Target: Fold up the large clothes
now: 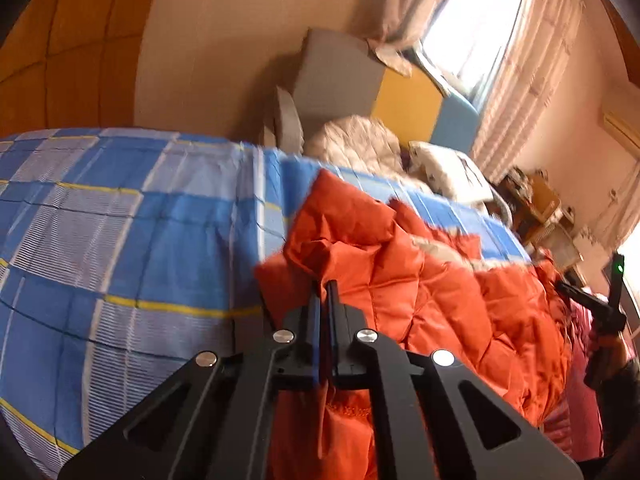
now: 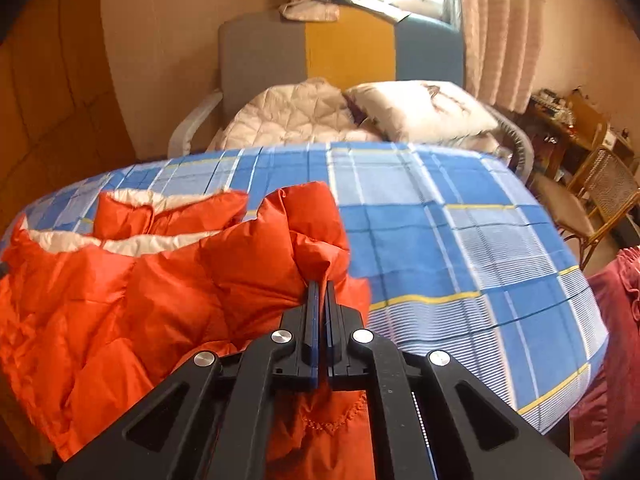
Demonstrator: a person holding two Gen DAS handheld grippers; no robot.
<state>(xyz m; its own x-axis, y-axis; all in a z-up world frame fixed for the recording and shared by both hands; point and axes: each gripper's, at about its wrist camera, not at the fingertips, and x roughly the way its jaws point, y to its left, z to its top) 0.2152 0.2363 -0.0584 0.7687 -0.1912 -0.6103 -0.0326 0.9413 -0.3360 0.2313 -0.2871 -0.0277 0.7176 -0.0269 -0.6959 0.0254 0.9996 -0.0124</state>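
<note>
On the blue plaid bedsheet (image 2: 460,240), the orange quilted jacket (image 2: 160,280) lies bunched. Left gripper (image 1: 325,286) and right gripper (image 2: 322,286) each pinch a fold of its fabric, jaws nearly closed. Beyond, a pillow (image 2: 424,108) rests by the headboard (image 2: 344,44).

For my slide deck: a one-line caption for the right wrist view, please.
Right gripper shut on the orange puffer jacket, lying on the blue plaid bedsheet.
</note>
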